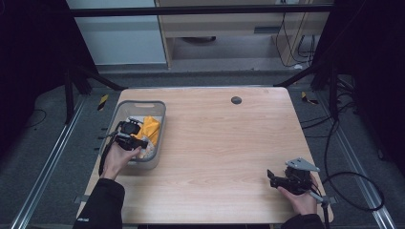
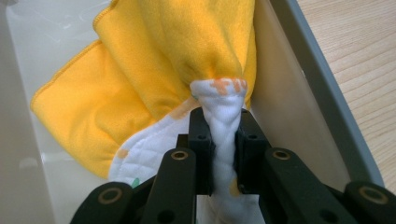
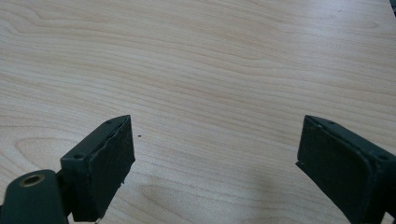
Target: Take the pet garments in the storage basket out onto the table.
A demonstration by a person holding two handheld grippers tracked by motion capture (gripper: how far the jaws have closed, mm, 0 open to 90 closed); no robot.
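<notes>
At the left of the high view, a person's left hand (image 1: 117,160) is holding the left gripper (image 1: 128,136) down inside a translucent grey plastic bin (image 1: 125,106) that is sitting at the left edge of the light wooden table (image 1: 224,138). In the left gripper view, near the lower centre of the frame, its two black jaws are clamping a bunched fold of a white quilted cloth with orange and green print (image 2: 224,121). A bright yellow microfibre cloth (image 2: 159,60) is lying against that fold, filling the upper centre of the frame beside the bin's right wall. At the lower right of the high view, the right gripper (image 1: 273,177) is resting in the person's right hand (image 1: 298,195) above the bare tabletop, its jaws standing wide apart with nothing between them.
</notes>
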